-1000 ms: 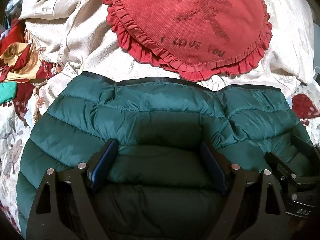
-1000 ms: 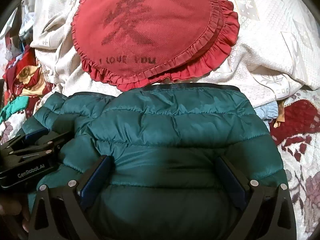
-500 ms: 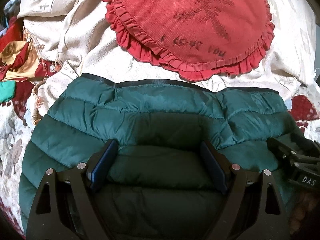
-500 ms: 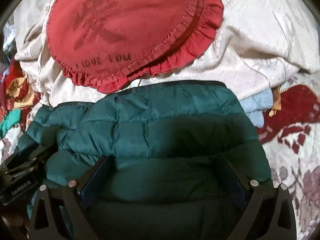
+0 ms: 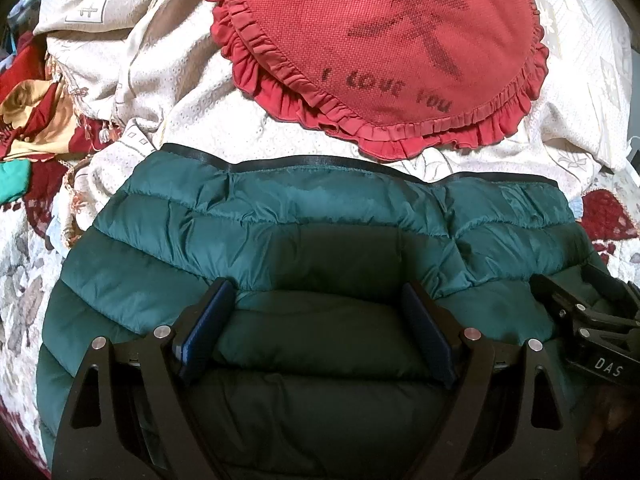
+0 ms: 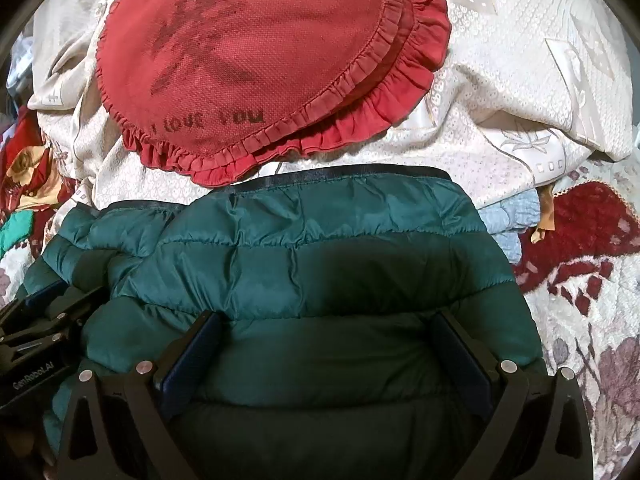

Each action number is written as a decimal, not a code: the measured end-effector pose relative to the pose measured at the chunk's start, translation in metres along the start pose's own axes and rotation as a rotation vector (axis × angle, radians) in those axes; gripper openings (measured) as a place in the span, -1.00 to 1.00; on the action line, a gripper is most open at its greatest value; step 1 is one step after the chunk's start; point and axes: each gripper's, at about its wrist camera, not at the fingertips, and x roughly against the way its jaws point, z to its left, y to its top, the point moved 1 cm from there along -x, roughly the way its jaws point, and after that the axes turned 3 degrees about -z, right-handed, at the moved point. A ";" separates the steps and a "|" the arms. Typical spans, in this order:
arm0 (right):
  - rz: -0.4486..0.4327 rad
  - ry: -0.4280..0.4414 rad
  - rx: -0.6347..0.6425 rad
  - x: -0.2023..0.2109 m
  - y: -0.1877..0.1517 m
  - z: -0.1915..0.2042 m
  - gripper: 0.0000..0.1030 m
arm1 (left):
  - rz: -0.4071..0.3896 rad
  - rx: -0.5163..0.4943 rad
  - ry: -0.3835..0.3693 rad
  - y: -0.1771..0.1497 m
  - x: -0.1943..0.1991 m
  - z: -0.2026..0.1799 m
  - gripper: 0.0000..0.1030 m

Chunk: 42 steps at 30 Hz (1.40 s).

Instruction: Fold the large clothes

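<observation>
While both tongs, left (image 5: pixel 316 316) and right (image 6: pixel 332 344), gape wide, they rest on the green puffer jacket (image 5: pixel 320 232) beside each other.

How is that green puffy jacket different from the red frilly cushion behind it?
The green jacket is shiny, quilted in puffy horizontal bands, with a plain black edge; the red cushion is matte woven cloth with a ruffled rim. The cushion carries dark stitched lettering, "I LOVE YOU"; the jacket shows none. The jacket lies nearest, under both open grippers; the cushion lies beyond it. Both rest on the cream bedspread.
</observation>
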 end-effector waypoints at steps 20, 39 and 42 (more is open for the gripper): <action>-0.003 -0.010 0.011 -0.001 0.000 0.002 1.00 | 0.000 0.007 -0.004 -0.001 0.001 0.001 0.68; -0.013 -0.006 0.015 -0.001 0.000 0.001 1.00 | -0.125 0.145 -0.078 0.029 0.051 0.074 0.68; -0.014 -0.008 0.016 0.000 -0.001 0.003 1.00 | -0.105 0.168 -0.112 0.021 0.054 0.117 0.68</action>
